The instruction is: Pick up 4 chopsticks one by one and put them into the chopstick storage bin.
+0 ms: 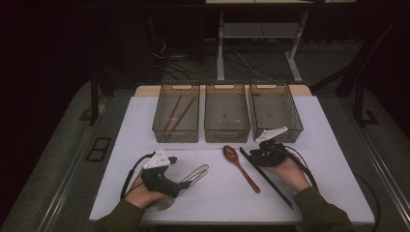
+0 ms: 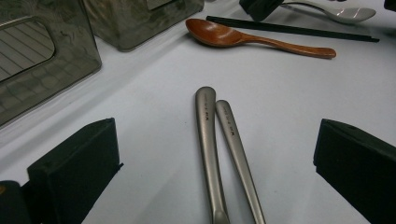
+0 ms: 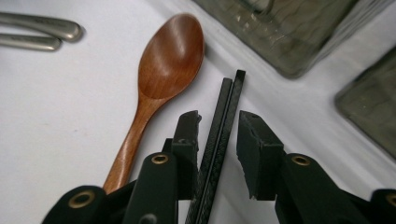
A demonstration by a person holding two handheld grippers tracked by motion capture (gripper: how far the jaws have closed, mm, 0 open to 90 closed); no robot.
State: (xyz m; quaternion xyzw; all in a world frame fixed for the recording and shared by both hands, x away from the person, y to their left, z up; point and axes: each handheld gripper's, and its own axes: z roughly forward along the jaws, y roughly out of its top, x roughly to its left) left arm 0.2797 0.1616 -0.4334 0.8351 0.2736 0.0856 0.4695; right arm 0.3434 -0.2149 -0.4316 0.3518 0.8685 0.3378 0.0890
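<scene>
Black chopsticks between the jaws

The right hand-held gripper point(image 3: 218, 135) has its jaws a little apart around the black chopsticks point(image 3: 223, 116) lying on the bench point(image 1: 333, 159), beside the wooden spoon point(image 3: 163, 74). The left hand-held gripper point(image 2: 210, 163) stands wide apart over two metal handles point(image 2: 217, 140).

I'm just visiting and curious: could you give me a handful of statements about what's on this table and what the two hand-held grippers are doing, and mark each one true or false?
1. Three see-through bins stand in a row at the far side of the table. True.
2. The wooden spoon lies inside the middle bin. False: it lies on the white table top, between the two hands.
3. The black chopsticks run between the jaws of the right gripper. True.
4. The left gripper is clamped on the wooden spoon. False: its jaws stand wide apart on either side of two metal handles.
5. The left bin holds a pair of brown chopsticks. True.
</scene>
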